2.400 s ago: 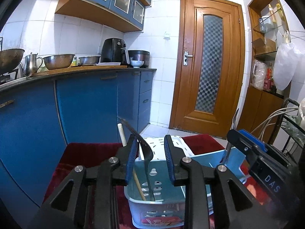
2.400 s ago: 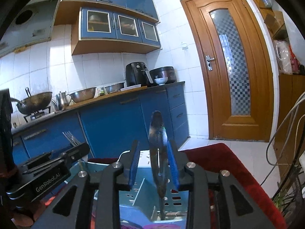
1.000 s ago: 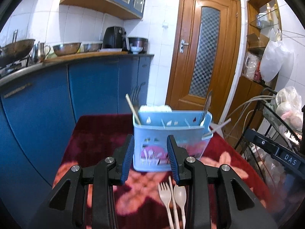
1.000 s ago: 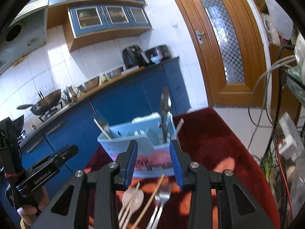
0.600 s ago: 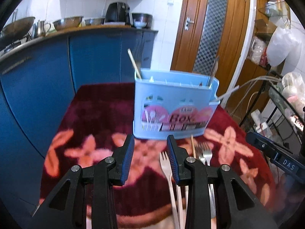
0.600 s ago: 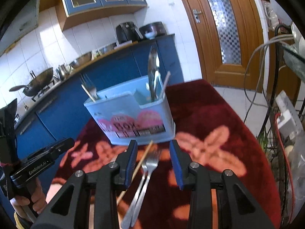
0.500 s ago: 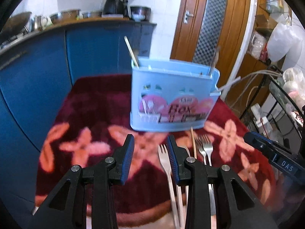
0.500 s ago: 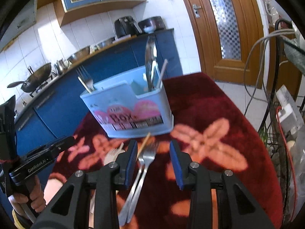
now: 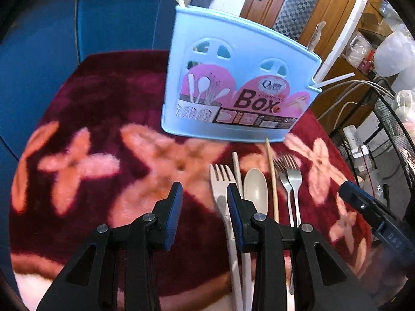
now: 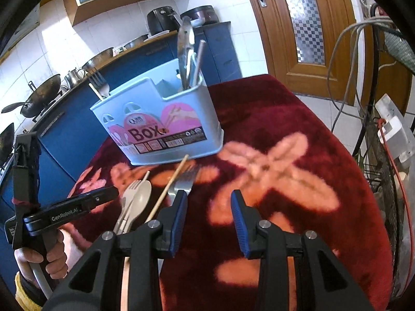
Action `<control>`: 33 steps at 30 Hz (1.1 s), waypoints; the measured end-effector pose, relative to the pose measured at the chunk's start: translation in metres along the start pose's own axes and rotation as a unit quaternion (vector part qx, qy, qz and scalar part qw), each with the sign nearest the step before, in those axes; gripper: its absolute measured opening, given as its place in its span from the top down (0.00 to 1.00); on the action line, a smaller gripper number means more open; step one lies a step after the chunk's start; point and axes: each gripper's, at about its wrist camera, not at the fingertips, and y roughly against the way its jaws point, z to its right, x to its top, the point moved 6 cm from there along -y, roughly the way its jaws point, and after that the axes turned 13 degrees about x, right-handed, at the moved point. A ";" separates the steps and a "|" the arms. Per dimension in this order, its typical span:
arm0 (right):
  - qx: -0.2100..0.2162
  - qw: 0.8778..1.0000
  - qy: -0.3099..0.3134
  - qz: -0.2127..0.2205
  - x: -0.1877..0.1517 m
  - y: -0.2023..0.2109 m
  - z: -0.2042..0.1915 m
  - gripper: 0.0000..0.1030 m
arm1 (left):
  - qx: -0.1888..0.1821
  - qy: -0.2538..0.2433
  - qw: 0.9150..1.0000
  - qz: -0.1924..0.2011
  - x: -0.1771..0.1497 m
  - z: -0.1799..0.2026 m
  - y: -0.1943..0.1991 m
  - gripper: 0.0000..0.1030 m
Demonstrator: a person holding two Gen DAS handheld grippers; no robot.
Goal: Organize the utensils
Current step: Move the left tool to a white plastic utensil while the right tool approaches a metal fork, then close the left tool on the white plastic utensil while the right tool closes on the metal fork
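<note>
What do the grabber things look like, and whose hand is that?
Both grabbers are black with two fingers lined in ribbed blue pads and silver bolts at the joints. The left gripper has white "GenRobot.AI" lettering on its side; the right gripper shows "DAS" lettering. A bare hand with a yellow cuff holds the left one's handle.
</note>
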 end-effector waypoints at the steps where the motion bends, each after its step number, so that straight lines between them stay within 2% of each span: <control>1: 0.000 1.000 -0.002 -0.001 -0.001 -0.001 0.002 0.63 | -0.004 0.000 1.000 -0.003 0.000 0.001 -0.002 0.65; 7: 0.002 1.000 -0.011 -0.006 -0.004 -0.003 0.008 0.63 | -0.015 -0.009 0.999 -0.029 -0.006 0.010 -0.016 0.65; 10: 0.001 1.000 -0.014 -0.007 -0.005 -0.004 0.011 0.63 | -0.017 -0.011 1.000 -0.025 -0.005 0.014 -0.019 0.67; 13: 0.002 1.000 -0.017 -0.010 -0.006 -0.006 0.013 0.63 | -0.034 -0.006 0.999 -0.031 -0.004 0.019 -0.023 0.75; 15: 0.002 1.000 -0.018 -0.011 -0.007 -0.007 0.014 0.63 | -0.048 -0.002 0.998 -0.034 -0.004 0.020 -0.024 0.89; 19: 0.004 1.000 -0.018 -0.015 -0.008 -0.008 0.014 0.63 | -0.065 0.001 0.997 -0.037 -0.004 0.026 -0.024 0.97; 27: 0.011 1.000 -0.013 -0.023 -0.006 -0.013 0.009 0.63 | -0.028 0.010 1.000 0.008 0.005 0.006 -0.002 0.98; 31: 0.020 0.999 -0.013 -0.035 -0.003 -0.023 0.003 0.63 | 0.014 0.007 0.999 0.028 0.008 -0.009 0.006 0.98; 33: 0.029 0.999 -0.017 -0.041 -0.002 -0.028 0.000 0.63 | 0.022 0.007 0.999 0.038 0.010 -0.014 0.011 0.98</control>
